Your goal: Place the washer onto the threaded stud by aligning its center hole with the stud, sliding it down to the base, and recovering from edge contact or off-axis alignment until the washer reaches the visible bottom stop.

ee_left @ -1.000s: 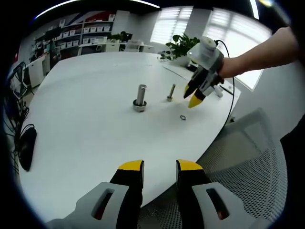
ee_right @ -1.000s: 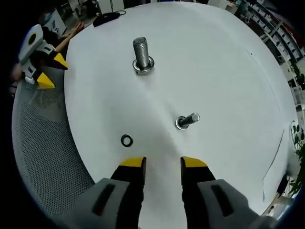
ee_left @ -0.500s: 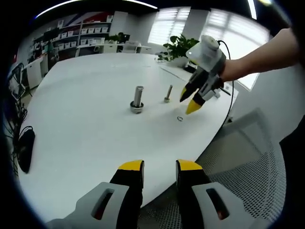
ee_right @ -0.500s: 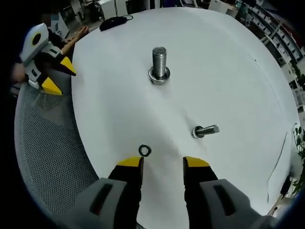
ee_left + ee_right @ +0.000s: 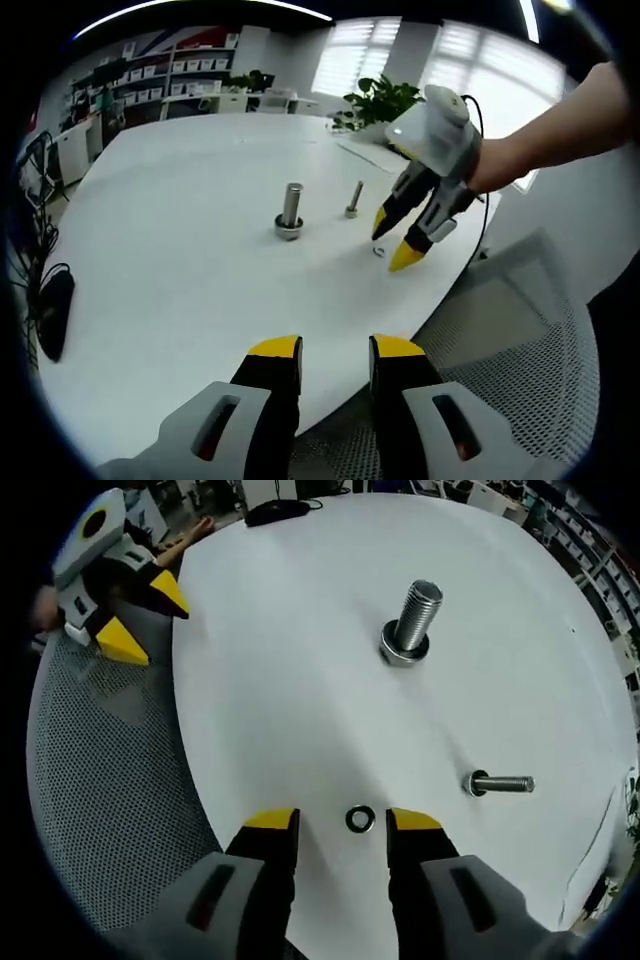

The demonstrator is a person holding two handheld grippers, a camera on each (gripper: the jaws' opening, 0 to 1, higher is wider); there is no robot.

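- Right gripper view showed your right gripper (image 5: 342,823) with its yellow-tipped jaws spread apart and gripping nothing, held low over the white table (image 5: 300,660).
- You had the washer (image 5: 360,819) lying flat on the table right between those two jaw tips, touching neither that I could tell.
- Beyond it, the small threaded stud (image 5: 497,782) stood off to one side, well apart from the washer, with its base ring on the table.
- Farther out, the large bolt (image 5: 410,625) stood upright on its own wide base.
- At the table's edge, your left gripper (image 5: 135,610) hung over the grey mesh chair (image 5: 110,800), jaws parted and empty.
- Left gripper view had your left gripper (image 5: 335,347) with a gap between its jaws, nothing in them, above the near table edge (image 5: 200,300).
- From there, your right gripper (image 5: 393,238) reached in on your hand (image 5: 500,160), its tips straddling the washer (image 5: 379,251).
- Behind that stood the small stud (image 5: 355,197) and the large bolt (image 5: 290,210), and a dark object (image 5: 55,310) lay at the far side.
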